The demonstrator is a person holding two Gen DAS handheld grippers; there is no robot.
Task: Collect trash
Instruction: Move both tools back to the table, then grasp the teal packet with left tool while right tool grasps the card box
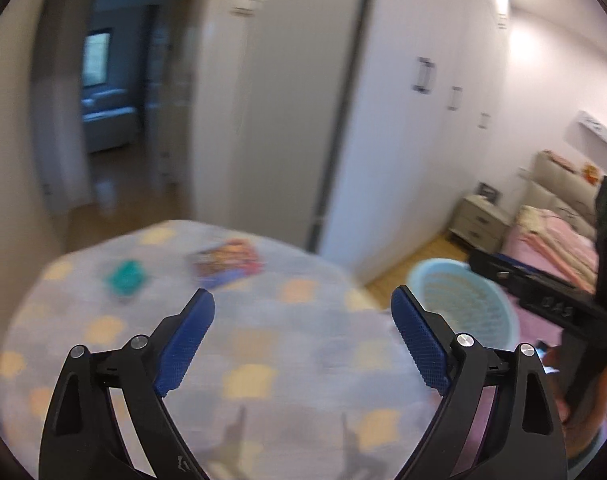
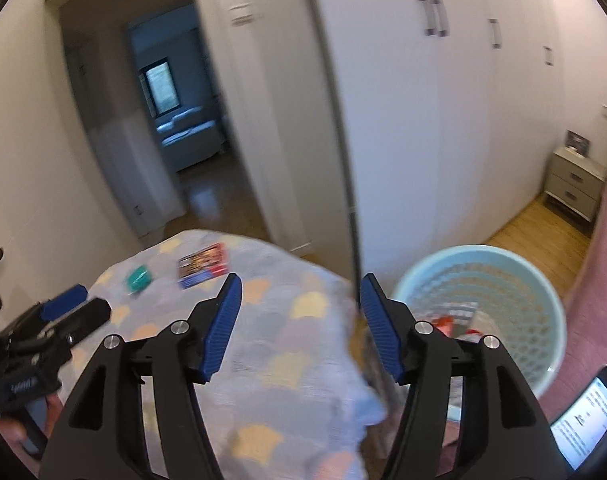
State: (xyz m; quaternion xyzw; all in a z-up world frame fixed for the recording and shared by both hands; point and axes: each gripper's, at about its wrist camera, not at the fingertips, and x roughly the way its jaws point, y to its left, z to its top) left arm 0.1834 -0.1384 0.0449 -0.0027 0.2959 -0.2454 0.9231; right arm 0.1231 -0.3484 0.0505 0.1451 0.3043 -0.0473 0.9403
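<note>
Left gripper (image 1: 303,344) spread, empty, right gripper (image 2: 301,324) spread, empty, wrapper (image 2: 204,266) and green packet (image 2: 138,279) on table (image 2: 287,352), basket (image 2: 503,280) beside.

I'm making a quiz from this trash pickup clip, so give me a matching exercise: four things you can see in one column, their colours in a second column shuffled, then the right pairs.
Things:
1. wrapper flat on the table
2. small packet beside it
3. mesh basket on the floor
4. pads on the fingers

Colours:
A. pale blue
B. red and blue print
C. dark blue
D. teal green

Pairs: 1-B, 2-D, 3-A, 4-C
</note>
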